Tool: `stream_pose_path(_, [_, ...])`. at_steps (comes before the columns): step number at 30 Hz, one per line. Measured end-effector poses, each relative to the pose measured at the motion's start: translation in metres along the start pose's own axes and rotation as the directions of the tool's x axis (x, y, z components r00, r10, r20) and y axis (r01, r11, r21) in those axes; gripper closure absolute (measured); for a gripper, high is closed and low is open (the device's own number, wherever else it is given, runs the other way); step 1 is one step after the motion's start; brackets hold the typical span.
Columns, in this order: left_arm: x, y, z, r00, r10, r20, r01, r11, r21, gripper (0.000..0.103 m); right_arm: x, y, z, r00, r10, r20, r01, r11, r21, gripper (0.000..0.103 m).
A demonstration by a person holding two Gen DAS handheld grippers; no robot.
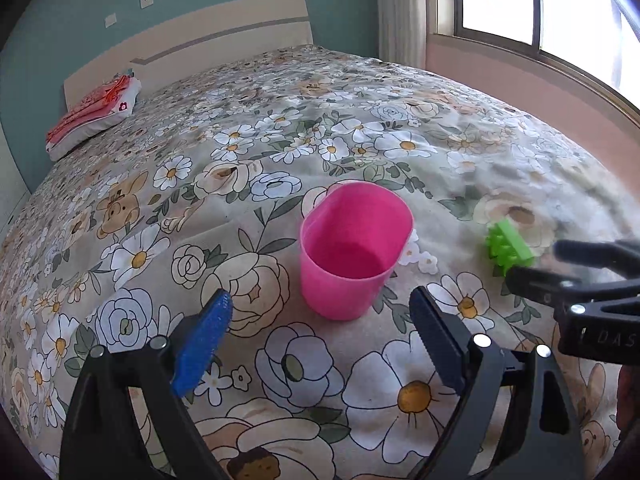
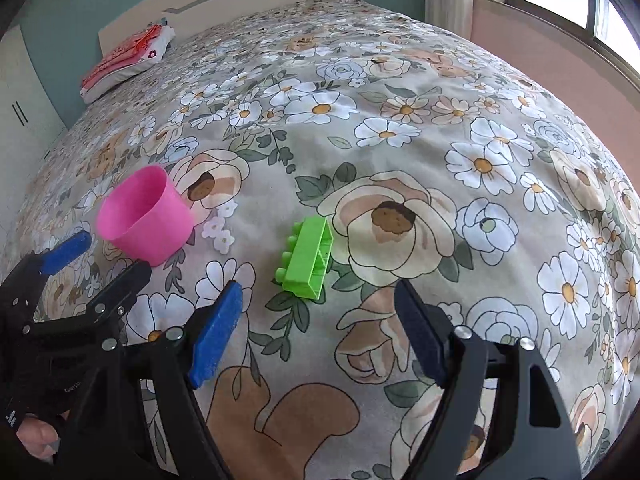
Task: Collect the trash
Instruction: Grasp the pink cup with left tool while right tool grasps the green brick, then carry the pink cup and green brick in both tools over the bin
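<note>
A pink plastic cup (image 1: 354, 248) stands upright and empty on the flowered bedspread. My left gripper (image 1: 320, 332) hovers just in front of it, open, with nothing between its blue pads. A green toy brick (image 2: 310, 258) lies on its side to the right of the cup (image 2: 146, 216). My right gripper (image 2: 318, 332) is open just short of the brick, jaws wide and empty. In the left wrist view the brick (image 1: 508, 242) shows beside the right gripper's blurred fingers (image 1: 540, 284). The left gripper (image 2: 104, 256) shows at the left edge of the right wrist view.
The bed (image 1: 280, 128) fills both views, with a cream headboard (image 1: 200, 44) at the far end. A pillow under folded red cloth (image 1: 96, 116) lies at the far left. A window (image 1: 540, 4) and a pink wall run along the right side.
</note>
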State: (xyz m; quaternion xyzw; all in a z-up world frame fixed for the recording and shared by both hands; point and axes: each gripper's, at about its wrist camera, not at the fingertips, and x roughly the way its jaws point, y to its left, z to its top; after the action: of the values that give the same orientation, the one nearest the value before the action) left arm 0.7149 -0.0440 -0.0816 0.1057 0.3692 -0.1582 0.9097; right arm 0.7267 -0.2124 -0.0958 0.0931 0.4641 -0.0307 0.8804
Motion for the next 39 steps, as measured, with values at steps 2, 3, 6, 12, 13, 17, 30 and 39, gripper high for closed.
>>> stream_pose_path(2, [0.01, 0.001, 0.005, 1.0, -0.012, -0.001, 0.012, 1.0, -0.013, 0.011, 0.009, 0.002, 0.002, 1.0, 0.011, -0.008, -0.011, 1.0, 0.002, 0.026])
stream_pose_path(3, [0.015, -0.001, 0.008, 1.0, -0.015, 0.0, 0.015, 1.0, -0.016, 0.012, 0.013, 0.003, 0.003, 1.0, 0.012, -0.014, -0.012, 1.0, -0.002, 0.026])
stream_pose_path(6, [0.023, -0.004, 0.014, 1.0, 0.001, 0.013, 0.0, 1.0, -0.017, 0.012, 0.022, 0.001, 0.004, 1.0, 0.019, -0.003, -0.019, 1.0, -0.005, 0.027])
stream_pose_path(12, [0.026, -0.009, 0.022, 0.997, -0.072, 0.023, 0.073, 0.995, -0.065, 0.044, 0.028, 0.003, 0.009, 1.0, 0.024, -0.006, -0.024, 0.999, -0.047, 0.067])
stream_pose_path(13, [0.026, -0.011, 0.021, 0.997, -0.079, 0.023, 0.08, 0.994, -0.069, 0.044, 0.03, 0.004, 0.009, 1.0, 0.025, -0.011, -0.026, 0.998, -0.056, 0.072])
stream_pose_path(17, [0.02, -0.016, 0.017, 0.997, -0.081, 0.019, 0.083, 0.993, -0.09, 0.045, 0.029, 0.002, 0.006, 0.998, 0.053, -0.02, -0.054, 0.997, -0.057, 0.081])
stream_pose_path(30, [-0.076, -0.004, 0.016, 1.0, -0.021, 0.013, 0.023, 0.981, -0.192, 0.045, -0.06, -0.001, 0.004, 0.992, 0.125, 0.023, -0.122, 0.989, -0.079, 0.081])
stream_pose_path(39, [-0.197, -0.005, 0.022, 0.989, 0.134, 0.054, -0.123, 0.976, -0.18, 0.045, -0.177, 0.014, 0.004, 0.979, 0.183, 0.089, -0.169, 0.974, -0.148, 0.081])
